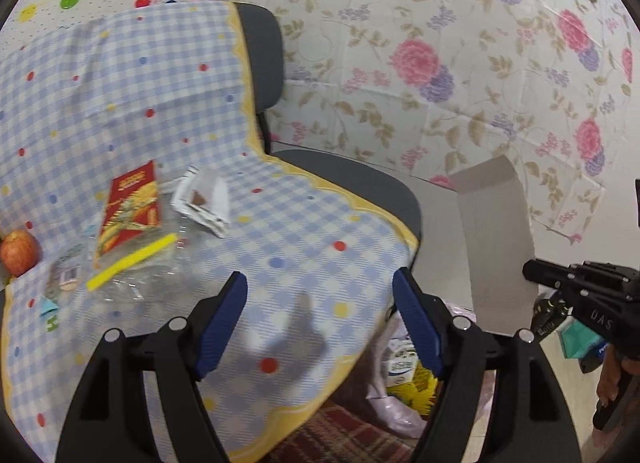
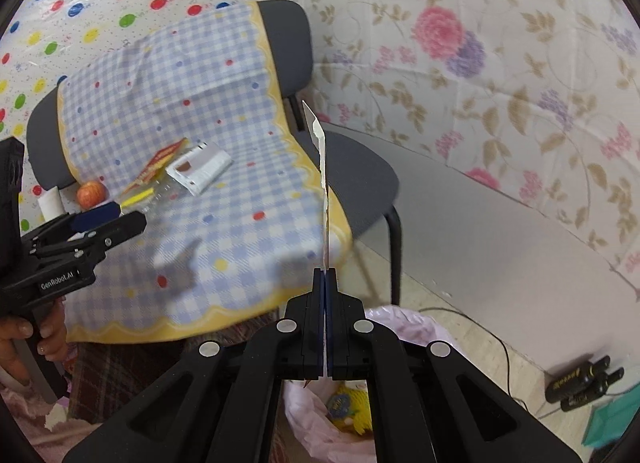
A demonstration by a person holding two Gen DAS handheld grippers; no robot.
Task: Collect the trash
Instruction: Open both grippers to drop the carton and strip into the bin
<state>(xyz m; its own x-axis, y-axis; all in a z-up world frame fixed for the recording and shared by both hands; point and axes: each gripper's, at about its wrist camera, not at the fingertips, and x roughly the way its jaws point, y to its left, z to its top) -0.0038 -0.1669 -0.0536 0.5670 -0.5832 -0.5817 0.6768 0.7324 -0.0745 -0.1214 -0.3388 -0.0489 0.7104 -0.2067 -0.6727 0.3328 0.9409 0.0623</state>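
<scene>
Trash: a thin torn cardboard strip [image 2: 323, 183] stands edge-on, pinched between the pressed-together fingers of the right gripper [image 2: 325, 279], above the pink bin bag [image 2: 404, 327] beside the chair. Left gripper [image 1: 320, 303] hangs spread and empty over the checked cloth [image 1: 280, 231]. Risk: the strip may miss the bag's floppy rim if let go off-centre. Red packet [image 1: 130, 215], white carton [image 1: 204, 199] and yellow-strip plastic bag [image 1: 132, 259] lie uncollected beside an apple [image 1: 18, 251].

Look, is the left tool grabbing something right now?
No, the left tool is wide open above the checked cloth, with nothing between its blue fingers.
</scene>
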